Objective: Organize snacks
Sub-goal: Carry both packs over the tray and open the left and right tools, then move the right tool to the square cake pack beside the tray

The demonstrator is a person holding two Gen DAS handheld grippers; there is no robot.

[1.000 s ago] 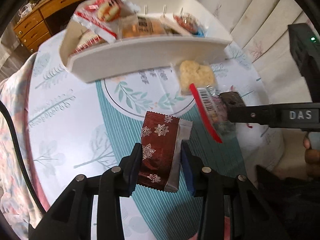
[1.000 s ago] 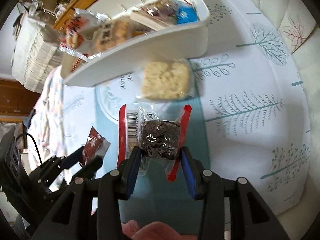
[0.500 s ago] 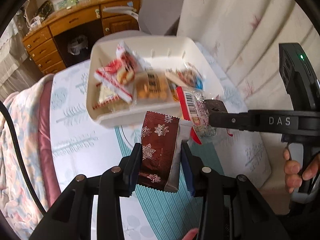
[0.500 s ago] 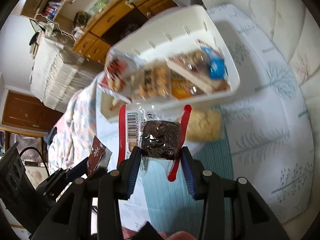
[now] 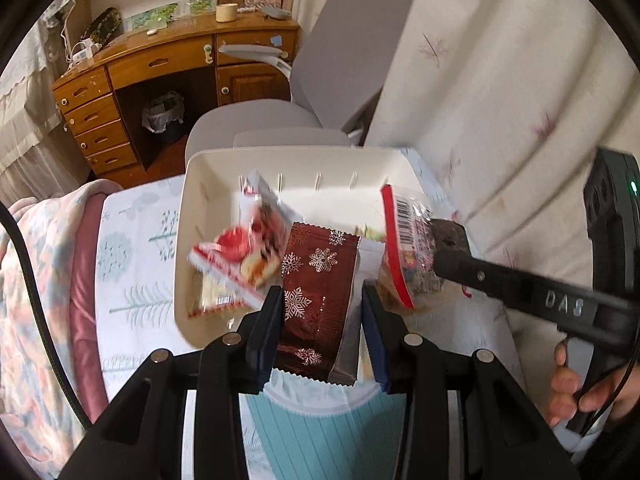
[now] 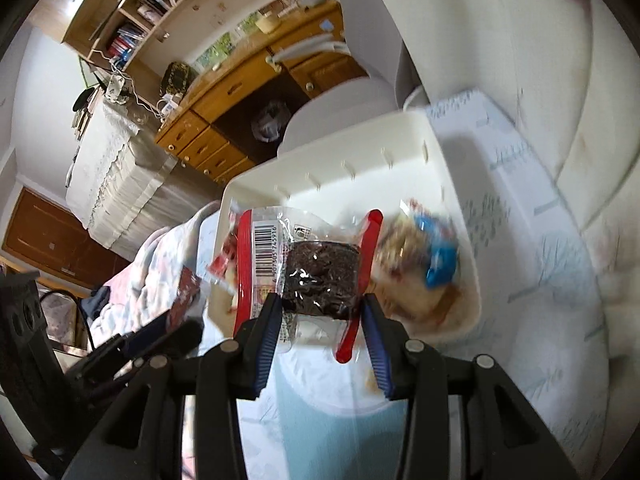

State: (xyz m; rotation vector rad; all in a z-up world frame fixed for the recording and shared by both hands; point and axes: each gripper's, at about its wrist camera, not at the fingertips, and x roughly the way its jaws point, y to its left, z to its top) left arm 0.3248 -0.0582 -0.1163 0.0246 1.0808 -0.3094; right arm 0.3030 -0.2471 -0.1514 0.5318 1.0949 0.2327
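My left gripper (image 5: 322, 322) is shut on a dark red snack packet with white snowflakes (image 5: 316, 284), held above the near edge of a white bin (image 5: 304, 160). My right gripper (image 6: 320, 322) is shut on a clear red-edged packet with a dark brownie (image 6: 320, 276), also over the bin (image 6: 332, 140). The brownie packet shows in the left wrist view (image 5: 408, 240) to the right of the snowflake packet. Several snack packets lie in the bin, among them a red and white one (image 5: 236, 256) and a blue-ended one (image 6: 438, 260).
The bin stands on a table with a white and teal tree-print cloth (image 5: 132, 288). A grey chair (image 5: 340, 80) and a wooden desk with drawers (image 5: 160, 64) stand behind it. A pale cushioned sofa back (image 5: 500, 100) rises at the right.
Both grippers have risen and moved forward from the tabletop to above the bin, each still holding its packet. The rice cracker left on the cloth has dropped out of view.
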